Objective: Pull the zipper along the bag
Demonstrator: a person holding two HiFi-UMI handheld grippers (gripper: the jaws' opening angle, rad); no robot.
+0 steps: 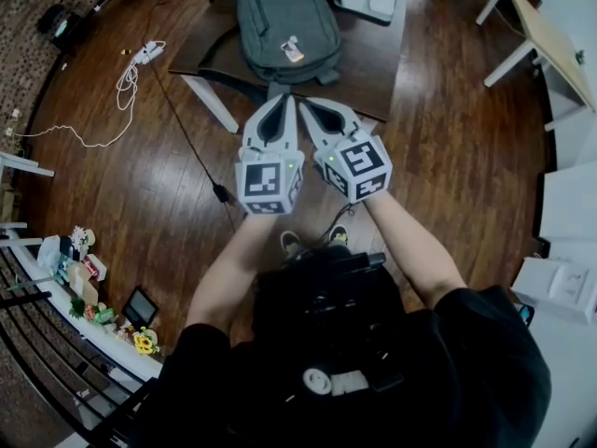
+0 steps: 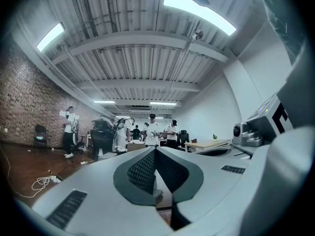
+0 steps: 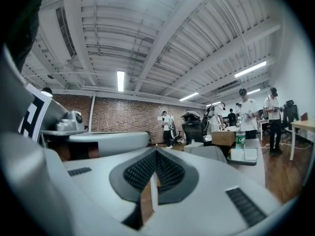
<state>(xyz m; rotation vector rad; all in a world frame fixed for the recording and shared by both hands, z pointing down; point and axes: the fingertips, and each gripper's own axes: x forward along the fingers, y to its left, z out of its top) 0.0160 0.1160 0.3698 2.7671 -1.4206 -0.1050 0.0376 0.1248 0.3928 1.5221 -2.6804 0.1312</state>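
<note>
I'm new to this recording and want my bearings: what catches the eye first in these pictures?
At the centre of the head view, the left gripper and right gripper are held side by side, both shut and empty. Just beyond them a grey bag lies on a dark table, with neither gripper touching it. At the left, a white cable sprawls across the wooden floor.
</note>
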